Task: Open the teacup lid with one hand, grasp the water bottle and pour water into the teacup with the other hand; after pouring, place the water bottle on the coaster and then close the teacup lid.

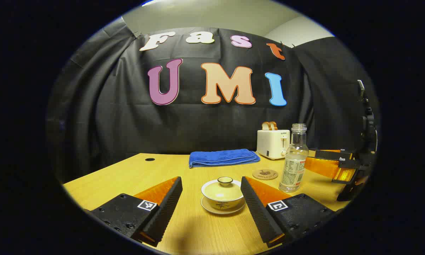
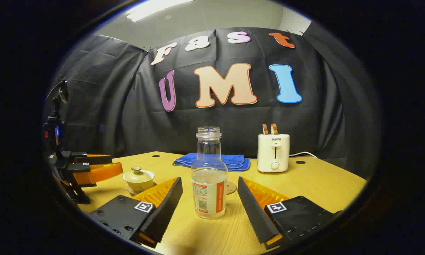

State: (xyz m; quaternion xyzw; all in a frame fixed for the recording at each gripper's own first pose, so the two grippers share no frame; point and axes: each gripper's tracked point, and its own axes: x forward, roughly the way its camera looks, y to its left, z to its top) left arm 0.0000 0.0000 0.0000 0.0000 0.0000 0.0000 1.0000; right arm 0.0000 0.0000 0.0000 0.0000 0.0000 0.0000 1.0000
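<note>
Your wooden desk [image 1: 127, 173] stands before the black cloth wall, carrying a white toaster [image 1: 273, 143] with bread slices and a folded blue towel [image 1: 223, 157] at the back. In the right gripper view the clear, uncapped water bottle [image 2: 209, 177] stands upright and part full between your right claw [image 2: 210, 203], spread wide and not touching it, and hides most of the round coaster [image 1: 265, 174]. Your left claw [image 1: 211, 198] is likewise released around the lidded teacup [image 1: 222, 193] on its saucer, just left of the bottle.
</note>
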